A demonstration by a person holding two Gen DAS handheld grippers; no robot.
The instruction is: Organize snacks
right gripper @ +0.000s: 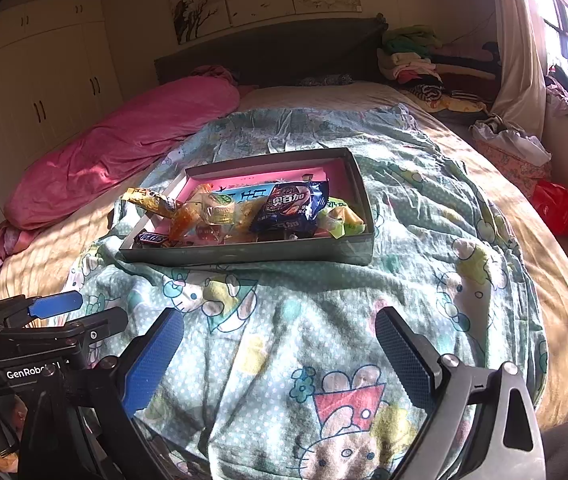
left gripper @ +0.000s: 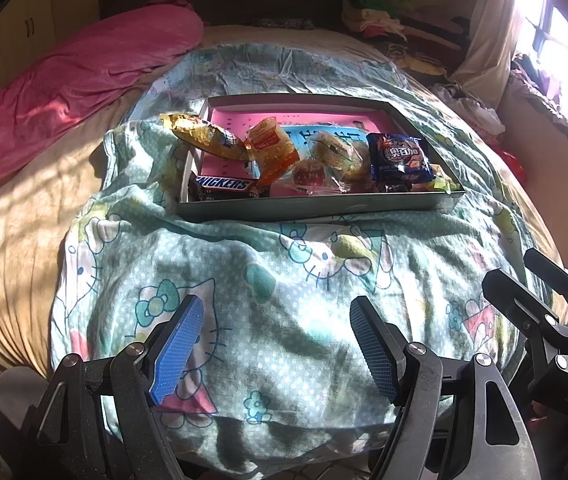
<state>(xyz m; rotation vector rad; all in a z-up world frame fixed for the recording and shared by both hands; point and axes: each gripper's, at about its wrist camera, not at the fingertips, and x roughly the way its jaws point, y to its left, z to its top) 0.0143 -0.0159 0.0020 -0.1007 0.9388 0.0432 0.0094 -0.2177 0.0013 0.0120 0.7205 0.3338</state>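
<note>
A shallow grey box (left gripper: 315,210) with a pink lining is seen resting on a cartoon-print quilt (left gripper: 268,304) spread over the bed, and the snacks are heaped along the box's near wall. A Snickers bar (left gripper: 223,185) lies in the near left corner of the box, an orange-wrapped cake (left gripper: 272,151) leans just beyond it, and a dark blue cookie packet (left gripper: 399,157) stands toward the box's right end beside clear-wrapped pastries (left gripper: 333,152). A yellow wrapped snack (left gripper: 204,136) is draped over the box's left rim, partly outside it.

The left hand-held gripper (left gripper: 278,346) is held well short of the box with its jaws apart and nothing between them. The right hand-held gripper (right gripper: 280,360) is likewise held short of the box, jaws apart and empty.

Several risks are judged from here. The yellow snack could be tipped off the rim onto the quilt if the box is nudged. The soft bedding gives a yielding base, so the box might be tilted or slid by any downward push. Because the wrappers overlap, two could be pinched at once, and the pastries could be crushed by a hard squeeze.
</note>
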